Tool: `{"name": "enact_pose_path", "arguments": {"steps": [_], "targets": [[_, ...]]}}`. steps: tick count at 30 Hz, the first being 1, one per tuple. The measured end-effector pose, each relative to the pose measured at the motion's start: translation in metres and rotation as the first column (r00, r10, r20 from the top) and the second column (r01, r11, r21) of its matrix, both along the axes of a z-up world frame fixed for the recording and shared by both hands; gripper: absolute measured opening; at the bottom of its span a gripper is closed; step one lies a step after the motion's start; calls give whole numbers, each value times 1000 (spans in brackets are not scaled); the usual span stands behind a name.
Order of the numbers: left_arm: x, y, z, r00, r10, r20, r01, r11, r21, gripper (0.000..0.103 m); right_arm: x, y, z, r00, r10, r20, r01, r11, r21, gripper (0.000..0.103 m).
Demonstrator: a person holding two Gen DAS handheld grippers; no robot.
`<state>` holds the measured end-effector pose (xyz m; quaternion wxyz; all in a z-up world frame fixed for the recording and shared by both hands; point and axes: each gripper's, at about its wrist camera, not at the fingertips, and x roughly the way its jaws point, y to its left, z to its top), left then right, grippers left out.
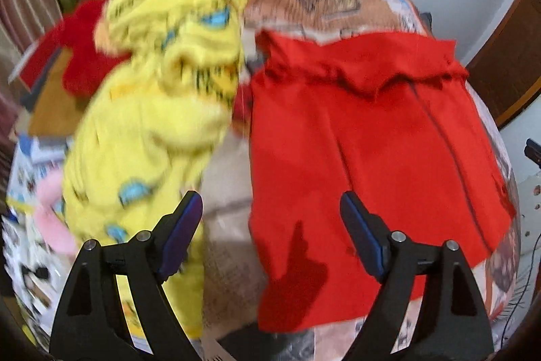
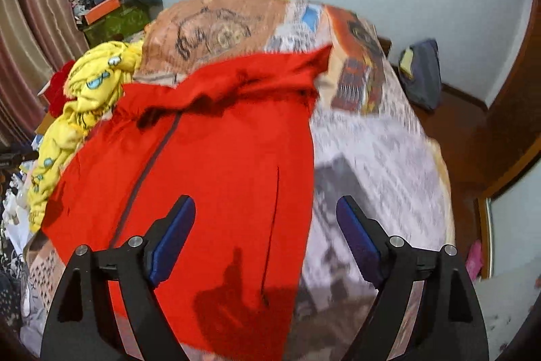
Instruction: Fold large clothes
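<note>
Lying heaped at the left of the bed [image 1: 233, 259], a soft yellow garment [image 1: 152, 110] with small blue and black printed figures is crumpled into rounded folds; it is blurred in the left wrist view. Beyond it, at the far left, sits a fuzzy red cloth [image 1: 84, 49], and by the striped curtain [image 2: 30, 32] a cluttered pile holds an orange box [image 2: 101, 9]. Just right of the yellow heap, the red garment [image 1: 372, 158] is spread fairly flat on the patterned bedsheet [image 2: 372, 151], smooth and matte, with a rumpled, ruffled far edge and a dark zip line running lengthwise down it. The two fabrics touch along the red piece's left edge. The left gripper [image 1: 270, 235] hovers above the gap between yellow and red cloth, its black arms splayed and blue-padded jaws wide apart with nothing between them. The right gripper [image 2: 265, 239] hangs over the red garment's right edge, jaws likewise spread and empty, its shadow falling on the cloth. Farther right, a dark bag [image 2: 421, 73] rests beside the wooden bed frame [image 2: 473, 124].
</note>
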<state>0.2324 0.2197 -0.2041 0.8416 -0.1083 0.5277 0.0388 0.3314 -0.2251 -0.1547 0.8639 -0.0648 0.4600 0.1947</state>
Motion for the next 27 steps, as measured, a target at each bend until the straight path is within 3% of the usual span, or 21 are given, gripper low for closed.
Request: {"name": "enact_pose_path", "arguments": {"steps": [5,14,17,20,22,24,27], "targets": [[-21,-4,-36,996,1,-86,-8,997,-78,83,-10,-18,-35,993,-36,-114,35,999,-18,83],[-47,-25,-67,986,-31,-165,8,991,-136,83,-37,-39,-57,975,-56,-215,68,997,47,83],[-53,-31,-75,984,-48,-171,23,989,-145,71,-42,-37,-65,969,-37,-243,58,995,78,83],[-57,-38,-80,985,-45,-166,29,995,-94,58,-43,-37,-73,964,-37,-262,68,992,108,83],[-59,-38,-78,988,-33,-150,20,996,-85,37,-43,-40,-74,965,-42,-260,79,988,131,80],[-60,-35,-75,990,-25,-141,9,994,-112,20,-42,-40,-74,966,-39,-256,76,988,136,65],[-60,-33,-73,991,-23,-130,5,991,-137,15,-42,-40,-75,965,-35,-258,78,985,155,44]]}}
